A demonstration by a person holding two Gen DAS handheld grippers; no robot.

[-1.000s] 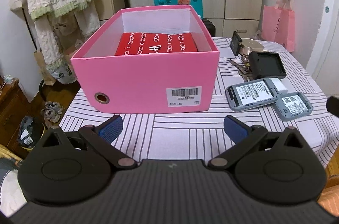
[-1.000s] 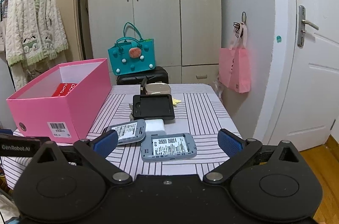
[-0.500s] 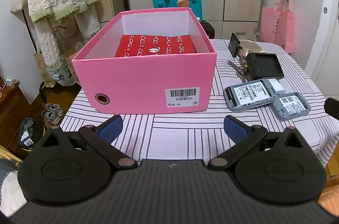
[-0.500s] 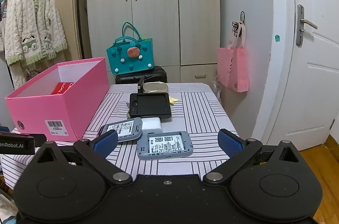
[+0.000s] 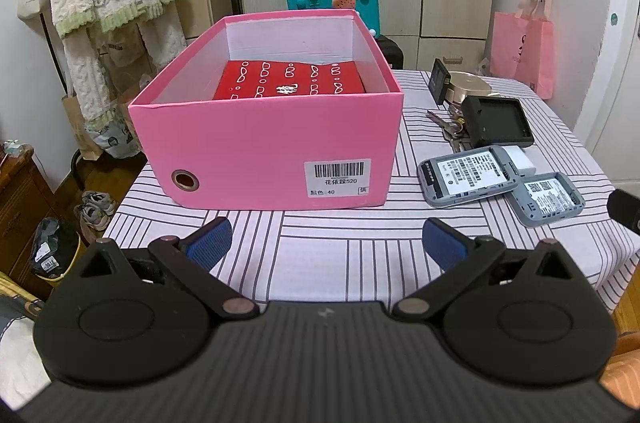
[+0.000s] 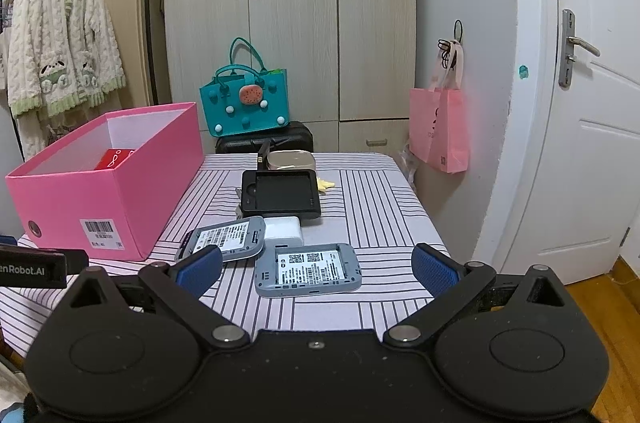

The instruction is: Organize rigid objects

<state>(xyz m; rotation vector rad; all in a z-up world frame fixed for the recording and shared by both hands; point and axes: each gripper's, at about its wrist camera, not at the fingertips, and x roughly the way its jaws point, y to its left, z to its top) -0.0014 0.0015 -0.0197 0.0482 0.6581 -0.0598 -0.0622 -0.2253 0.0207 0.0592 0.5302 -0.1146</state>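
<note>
1. The pink box [image 5: 264,143] stands on the left of the striped table [image 5: 340,263] and already holds a red box [image 5: 290,81]. There is room in front of it.
2. The left gripper [image 5: 326,239] hangs spread and empty, just short of the pink box; it should steady the box wall only if the box slides.
3. The right gripper [image 6: 316,269] is also spread and empty, just short of the nearest grey device [image 6: 308,269]. It should come in level, close across the short sides, and lift clear of the second device [image 6: 224,237] beside it.
</note>
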